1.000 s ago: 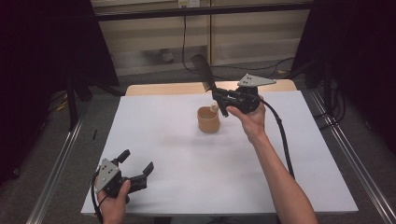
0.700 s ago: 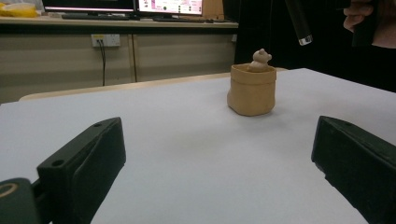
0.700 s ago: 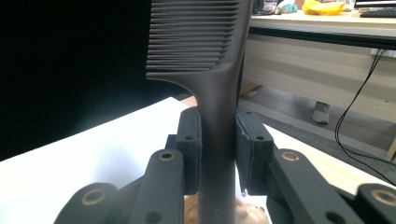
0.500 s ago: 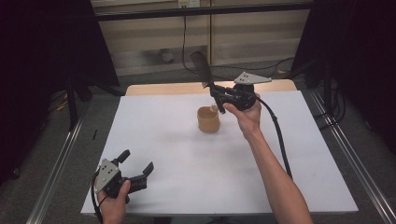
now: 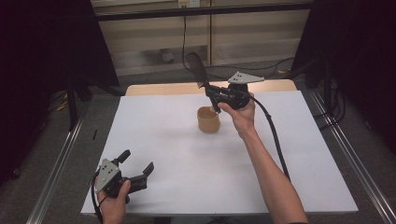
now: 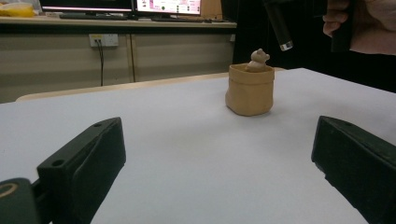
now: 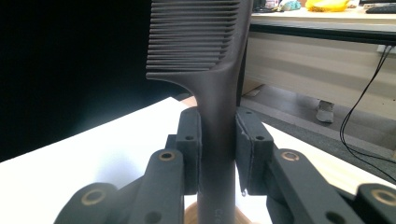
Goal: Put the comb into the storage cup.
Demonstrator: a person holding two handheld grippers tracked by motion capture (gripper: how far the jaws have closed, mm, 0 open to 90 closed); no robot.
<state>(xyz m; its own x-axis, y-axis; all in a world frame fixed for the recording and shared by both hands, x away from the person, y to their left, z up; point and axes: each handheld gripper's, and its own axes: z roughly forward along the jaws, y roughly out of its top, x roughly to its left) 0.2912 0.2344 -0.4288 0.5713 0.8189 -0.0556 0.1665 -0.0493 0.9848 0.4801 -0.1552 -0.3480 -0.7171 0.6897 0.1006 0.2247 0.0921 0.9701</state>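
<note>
A white surface (image 5: 187, 154) carried a tan cup (image 5: 208, 119) near its far middle. Above it, the right claw (image 7: 217, 144) clamped a black comb (image 7: 210, 70), seemingly about to stow it. The left claw (image 5: 135, 170) rested apart, empty.

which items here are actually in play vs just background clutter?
In play:
- dark comb, clamped by its handle in the right tool, held above the pot
- tan pot on the white table, small figure at its rim

Background, judging by position:
- left tool, open, idle at the near table edge
- monitors and keyboard on the far counter
- cables by the wall
</note>
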